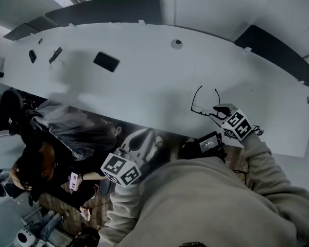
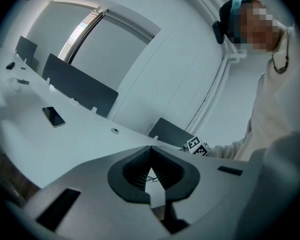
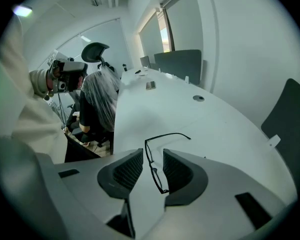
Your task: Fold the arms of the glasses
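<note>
Thin black-framed glasses [image 1: 203, 101] lie on the white table [image 1: 144, 91] near its front edge, both arms spread out toward the far side. My right gripper [image 1: 212, 112] reaches down at them from the near side. In the right gripper view the glasses [image 3: 152, 167] run lengthwise through the gap of the right gripper [image 3: 152, 151], whose jaws stand open with the pads clear of the frame. My left gripper [image 1: 146, 138] hovers in front of the table edge, away from the glasses. Seen from its own camera, the left gripper [image 2: 151, 148] is shut and holds nothing.
A black phone [image 1: 106, 62] and small dark items [image 1: 55, 54] lie far left on the table, and a round grommet [image 1: 176, 43] sits at the back. Dark partitions [image 1: 108, 9] line the far edge. A seated person with long hair [image 1: 67, 133] is at the left.
</note>
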`<state>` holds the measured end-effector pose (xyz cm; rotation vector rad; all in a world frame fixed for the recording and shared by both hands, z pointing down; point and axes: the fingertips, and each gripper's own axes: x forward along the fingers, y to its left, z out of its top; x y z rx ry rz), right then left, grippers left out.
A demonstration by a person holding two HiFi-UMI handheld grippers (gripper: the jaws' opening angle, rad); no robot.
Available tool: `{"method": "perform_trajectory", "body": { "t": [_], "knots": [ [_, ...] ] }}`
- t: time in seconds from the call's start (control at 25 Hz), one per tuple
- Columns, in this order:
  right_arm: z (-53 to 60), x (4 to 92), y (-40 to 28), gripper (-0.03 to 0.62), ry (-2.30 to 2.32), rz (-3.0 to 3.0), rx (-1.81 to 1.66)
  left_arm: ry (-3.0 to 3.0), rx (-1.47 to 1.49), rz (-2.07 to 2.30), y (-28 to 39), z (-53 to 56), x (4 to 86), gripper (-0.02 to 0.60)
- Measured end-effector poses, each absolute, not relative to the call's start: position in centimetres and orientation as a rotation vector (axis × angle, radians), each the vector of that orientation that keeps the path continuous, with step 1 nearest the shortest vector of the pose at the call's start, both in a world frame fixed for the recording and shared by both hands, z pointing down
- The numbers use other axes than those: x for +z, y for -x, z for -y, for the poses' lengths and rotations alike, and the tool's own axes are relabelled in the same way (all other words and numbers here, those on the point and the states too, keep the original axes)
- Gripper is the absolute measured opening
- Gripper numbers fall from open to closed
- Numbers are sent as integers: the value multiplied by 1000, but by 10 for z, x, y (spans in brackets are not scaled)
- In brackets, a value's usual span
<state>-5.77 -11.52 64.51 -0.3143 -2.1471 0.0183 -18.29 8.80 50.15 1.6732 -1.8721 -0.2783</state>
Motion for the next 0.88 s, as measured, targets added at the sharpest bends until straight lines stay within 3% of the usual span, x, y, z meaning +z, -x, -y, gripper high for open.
{"method": "perform_trajectory", "body": {
  "t": [0.88],
  "knots": [
    [88, 713, 59, 114, 571, 1848, -321, -1532, -319, 1965, 199, -121, 507, 6]
  ]
}}
